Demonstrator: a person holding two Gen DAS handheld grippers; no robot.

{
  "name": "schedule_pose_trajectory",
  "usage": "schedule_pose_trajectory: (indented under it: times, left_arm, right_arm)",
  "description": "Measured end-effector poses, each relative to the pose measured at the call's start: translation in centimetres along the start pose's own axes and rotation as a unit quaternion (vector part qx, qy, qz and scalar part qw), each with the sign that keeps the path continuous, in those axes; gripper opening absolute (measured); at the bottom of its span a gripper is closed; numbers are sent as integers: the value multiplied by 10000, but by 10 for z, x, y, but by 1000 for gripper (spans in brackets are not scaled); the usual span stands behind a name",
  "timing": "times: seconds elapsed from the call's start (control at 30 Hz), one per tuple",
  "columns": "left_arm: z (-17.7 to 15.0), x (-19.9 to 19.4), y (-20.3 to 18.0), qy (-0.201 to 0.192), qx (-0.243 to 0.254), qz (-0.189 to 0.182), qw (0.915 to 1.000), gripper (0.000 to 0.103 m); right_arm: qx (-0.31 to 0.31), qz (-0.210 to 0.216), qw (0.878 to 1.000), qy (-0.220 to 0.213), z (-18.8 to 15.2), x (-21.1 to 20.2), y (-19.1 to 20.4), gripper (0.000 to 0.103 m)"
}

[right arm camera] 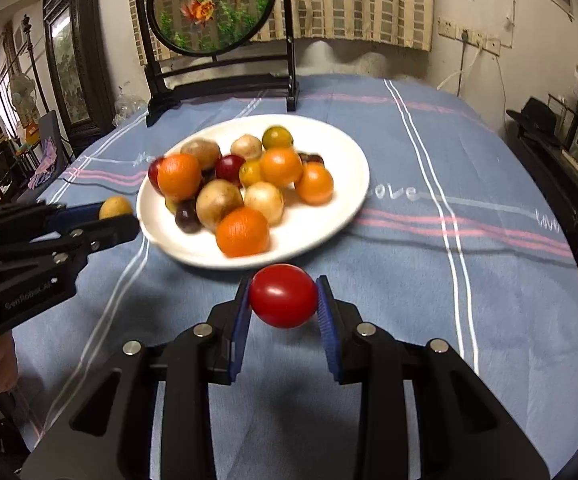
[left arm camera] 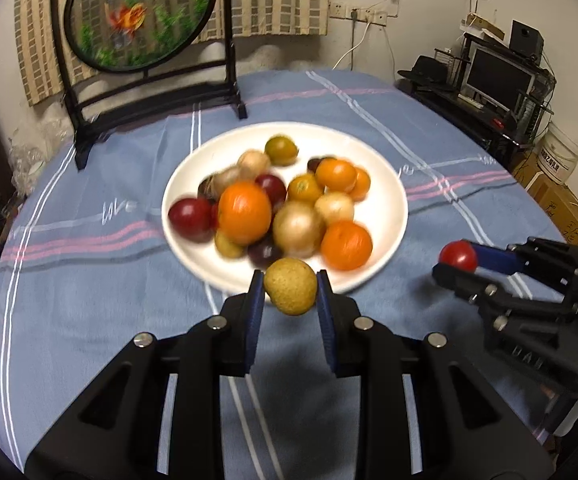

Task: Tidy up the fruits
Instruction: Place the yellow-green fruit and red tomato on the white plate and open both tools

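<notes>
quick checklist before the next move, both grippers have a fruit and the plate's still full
1. Left gripper grip on the yellow-brown fruit: pads on both sides, fruit off the cloth. Ok.
2. Right gripper grip on the red fruit: pads on both sides, fruit lifted. Ok.
3. Grippers apart from each other: open gap of blue tablecloth between them. Ok.
4. Both held fruits off the white plate: each sits at its near rim, touching no piled fruit. Ok.
5. Pile on the plate stable: frames are blurred. Cannot tell.
6. Somewhere to sort the fruits into: no second dish or bowl in view. Not ok.
</notes>
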State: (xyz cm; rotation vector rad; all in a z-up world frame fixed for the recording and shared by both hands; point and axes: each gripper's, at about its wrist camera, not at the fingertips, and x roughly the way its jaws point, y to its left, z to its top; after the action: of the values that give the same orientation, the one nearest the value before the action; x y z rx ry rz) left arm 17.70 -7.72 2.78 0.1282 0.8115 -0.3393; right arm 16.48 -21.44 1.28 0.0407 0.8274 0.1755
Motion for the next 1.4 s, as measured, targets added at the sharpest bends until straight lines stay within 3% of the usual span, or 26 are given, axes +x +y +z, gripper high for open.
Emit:
schedule_pose_trajectory:
  times: [0.17,0.4,0.9,0.93,0.97,1.0,1.07,1.4]
  left_arm:
    - [36,7,3,-161,-31,-37,9999,26]
    - [82,40,27,-127,-310,256,9991,26]
    - [96,90,46,215,-575,440,9971,28]
    - [96,90,46,195,-582,465,9970,38]
    - [97,90,45,172,-578,498,9969,56]
    - [97,88,43,107,-562,585,9966,62]
    - [96,84,41,32,-526,652,9965,65]
    - [85,65,42,-35,-750,617,9953,78]
  right_arm:
    - [-123,71,9996,-237,28,8,8,32]
    - [-422,157,9985,-314,68,39,23,32]
    - [-519,24,9986,-98,100,91,34,33]
    - [-470,20,9989,-72,102,94,33,34]
    - [-414,15,9991,-47,104,96,31,35]
    - [-365,18,9993,-47,104,96,30,43]
    - [-234,-1,9994,-256,103,90,26,64]
    - [-171,-86,9989,-418,90,66,20,64]
